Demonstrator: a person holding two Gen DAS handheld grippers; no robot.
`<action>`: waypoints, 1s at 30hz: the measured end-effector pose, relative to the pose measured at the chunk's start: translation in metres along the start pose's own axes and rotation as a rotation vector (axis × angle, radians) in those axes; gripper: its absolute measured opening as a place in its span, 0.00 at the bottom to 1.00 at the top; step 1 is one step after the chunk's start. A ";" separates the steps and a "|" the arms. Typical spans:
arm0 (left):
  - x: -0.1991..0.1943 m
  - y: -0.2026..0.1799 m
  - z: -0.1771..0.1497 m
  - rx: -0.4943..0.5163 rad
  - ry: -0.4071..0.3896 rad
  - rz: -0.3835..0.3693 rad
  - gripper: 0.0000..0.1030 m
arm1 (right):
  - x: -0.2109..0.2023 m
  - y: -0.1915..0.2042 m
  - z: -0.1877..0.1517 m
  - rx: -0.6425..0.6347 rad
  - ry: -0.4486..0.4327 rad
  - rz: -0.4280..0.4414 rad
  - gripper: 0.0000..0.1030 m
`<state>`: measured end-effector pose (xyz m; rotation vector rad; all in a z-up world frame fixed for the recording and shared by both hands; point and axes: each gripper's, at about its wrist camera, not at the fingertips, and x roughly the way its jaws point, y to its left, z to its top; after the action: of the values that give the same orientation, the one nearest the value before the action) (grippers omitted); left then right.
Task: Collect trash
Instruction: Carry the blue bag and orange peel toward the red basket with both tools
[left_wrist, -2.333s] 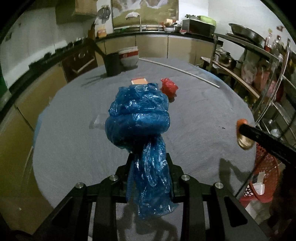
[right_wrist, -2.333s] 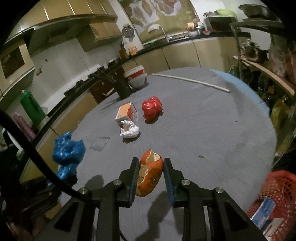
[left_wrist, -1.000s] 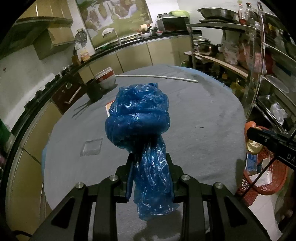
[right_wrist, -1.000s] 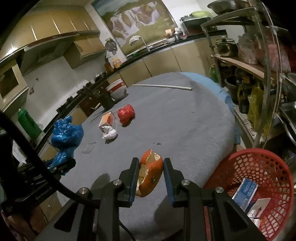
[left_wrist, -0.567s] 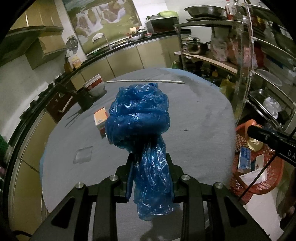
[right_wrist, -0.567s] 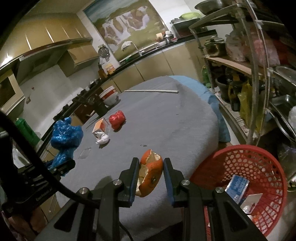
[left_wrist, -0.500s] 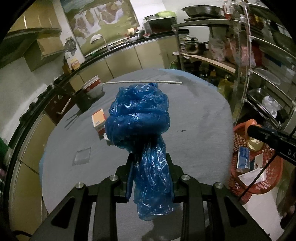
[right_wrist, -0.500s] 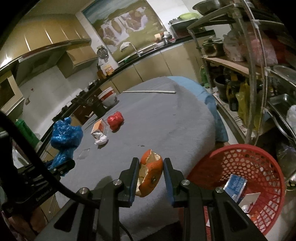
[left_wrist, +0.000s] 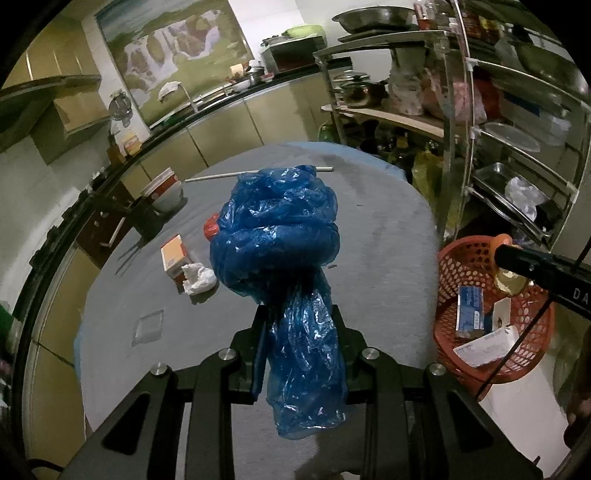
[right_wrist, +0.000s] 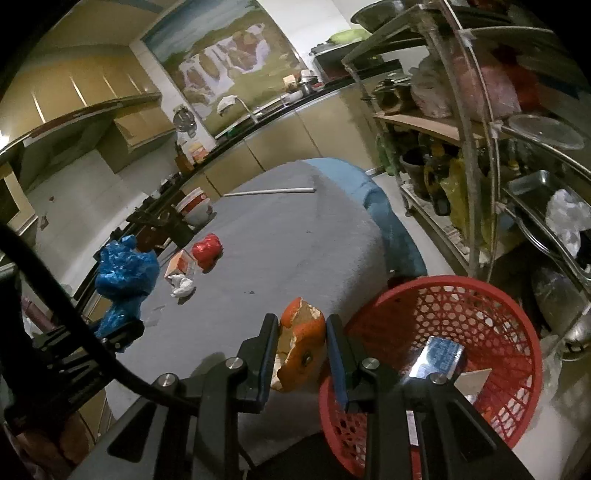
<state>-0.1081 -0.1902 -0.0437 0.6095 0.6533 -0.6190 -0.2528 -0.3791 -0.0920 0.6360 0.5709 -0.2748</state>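
Blue crumpled plastic bag (left_wrist: 275, 236) fills the centre of the left wrist view, its twisted tail pinched between the two fingers of the left gripper (left_wrist: 300, 343), which are closed against the plastic; the bunched upper part stands above the fingertips and a loose flap hangs below them. Right gripper (right_wrist: 298, 345), lower centre of its own view, is clamped on a piece of orange peel (right_wrist: 301, 349), pale pith facing left, jaws narrowed to the width of the peel. Red mesh basket (right_wrist: 480, 317) sits lower right of that view, just beside the right finger, on the floor off the edge of the grey-covered table (right_wrist: 295, 243); whether the peel is over the rim or still over the table edge is hard to judge through the fisheye. Inside the basket: a blue carton (right_wrist: 439, 356) and a white card (right_wrist: 472, 380). On the cloth at left of centre, grouped close: small orange box (right_wrist: 179, 264), crumpled white tissue (right_wrist: 183, 286) just in front of it, red crumpled wrapper (right_wrist: 207, 249) just behind. White rod (right_wrist: 269, 192) lies across the far end of the table. Clear flat plastic piece (left_wrist: 148, 326) lies on the cloth, lower left of the left wrist view.
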 end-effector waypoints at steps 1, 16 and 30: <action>0.000 -0.002 0.001 0.005 -0.001 -0.002 0.30 | -0.001 -0.003 0.000 0.005 -0.001 -0.001 0.28; -0.003 -0.033 0.006 0.088 -0.009 -0.032 0.30 | -0.015 -0.030 -0.001 0.065 -0.024 -0.021 0.28; -0.002 -0.058 0.008 0.149 -0.006 -0.074 0.31 | -0.022 -0.051 -0.001 0.113 -0.033 -0.040 0.28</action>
<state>-0.1462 -0.2336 -0.0555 0.7239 0.6302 -0.7431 -0.2917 -0.4165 -0.1047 0.7286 0.5394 -0.3565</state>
